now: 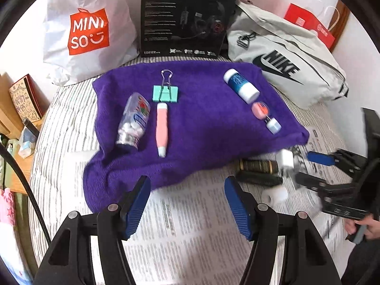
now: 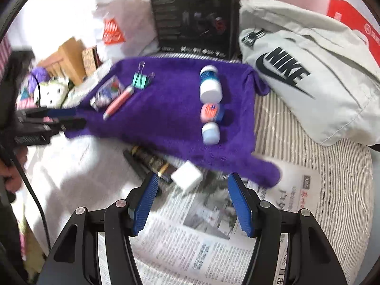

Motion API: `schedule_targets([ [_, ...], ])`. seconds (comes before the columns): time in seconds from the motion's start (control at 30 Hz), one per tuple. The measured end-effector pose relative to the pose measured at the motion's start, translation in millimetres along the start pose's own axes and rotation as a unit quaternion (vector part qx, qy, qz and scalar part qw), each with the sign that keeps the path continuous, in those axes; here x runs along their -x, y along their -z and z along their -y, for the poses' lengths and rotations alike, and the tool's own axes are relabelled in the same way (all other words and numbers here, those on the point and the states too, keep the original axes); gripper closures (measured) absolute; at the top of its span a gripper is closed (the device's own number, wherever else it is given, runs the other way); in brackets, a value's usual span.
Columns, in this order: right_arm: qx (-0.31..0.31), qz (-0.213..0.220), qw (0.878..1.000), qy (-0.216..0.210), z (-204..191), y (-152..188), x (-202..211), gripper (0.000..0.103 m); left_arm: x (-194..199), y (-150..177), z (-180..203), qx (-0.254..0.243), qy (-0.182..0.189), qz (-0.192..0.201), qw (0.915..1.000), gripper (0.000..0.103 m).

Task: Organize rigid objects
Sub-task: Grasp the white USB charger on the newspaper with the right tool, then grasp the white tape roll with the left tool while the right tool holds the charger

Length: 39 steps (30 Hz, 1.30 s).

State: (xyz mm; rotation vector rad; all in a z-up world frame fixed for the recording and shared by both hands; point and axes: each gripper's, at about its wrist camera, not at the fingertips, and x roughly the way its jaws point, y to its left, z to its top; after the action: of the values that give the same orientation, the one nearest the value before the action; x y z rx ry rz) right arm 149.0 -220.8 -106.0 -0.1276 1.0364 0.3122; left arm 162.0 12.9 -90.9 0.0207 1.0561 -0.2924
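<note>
- My left tongs [image 1: 187, 204] stood spread with nothing between the blue pads, hanging over the newspaper [image 1: 190, 225] just short of the purple towel [image 1: 201, 130].
- My right tongs [image 2: 192, 201] were spread too and empty, over the same newspaper, near the towel's front edge.
- On the towel's left side lay a clear bottle of white pellets [image 1: 134, 121], a pink-and-white pen-like stick [image 1: 162, 129] just beside it, and a mint binder clip [image 1: 165, 92] at the stick's far end.
- On its right side, in a rough line, lay a blue-and-white bottle [image 1: 241, 85], a pink round piece [image 1: 260, 110] and a small pale-blue cap [image 1: 273, 125].
- Off the towel, on the newspaper, I saw a white block [image 2: 186, 177] touching a dark tube with gold bands [image 2: 152, 160], and a black stick [image 1: 258, 178] beside them.
- A white roll [image 1: 274, 196] lay nearby, blurred.
- Behind stood a Miniso bag [image 1: 87, 30], a black box [image 1: 187, 16] and a Nike pouch [image 1: 285, 68].
</note>
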Motion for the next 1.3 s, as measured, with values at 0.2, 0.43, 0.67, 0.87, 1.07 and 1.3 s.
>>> schedule_targets([
  [0.2, 0.029, -0.014, 0.999, 0.009, -6.7, 8.0, -32.0, 0.047, 2.8, 12.0, -4.7, -0.005, -0.008, -0.009, 0.9999, 0.04],
  [0.43, 0.093, -0.012, 0.995, 0.021, -18.3, 3.6, -49.9, 0.052, -0.1, 16.9, -10.8, 0.002, -0.009, -0.015, 0.9998, 0.04],
  [0.67, 0.055, -0.022, 0.998, -0.001, -8.1, 7.6, -44.3, 0.056, -10.3, 24.5, -12.0, 0.008, -0.005, -0.029, 0.9995, 0.04],
  [0.87, 0.009, -0.03, 1.0, 0.001, 4.1, 37.7, -22.9, 0.056, -20.7, 30.4, -3.4, 0.004, 0.006, -0.041, 0.9992, 0.04],
  [1.07, -0.014, -0.033, 0.999, -0.001, 12.6, 60.0, -8.8, 0.055, -22.8, 30.5, 26.0, -0.006, 0.037, -0.036, 0.9986, 0.04],
  [1.3, -0.048, -0.03, 0.998, -0.008, 26.5, 72.8, 2.2, 0.055, -24.3, 26.0, 81.5, -0.045, 0.072, -0.04, 0.9956, 0.04],
])
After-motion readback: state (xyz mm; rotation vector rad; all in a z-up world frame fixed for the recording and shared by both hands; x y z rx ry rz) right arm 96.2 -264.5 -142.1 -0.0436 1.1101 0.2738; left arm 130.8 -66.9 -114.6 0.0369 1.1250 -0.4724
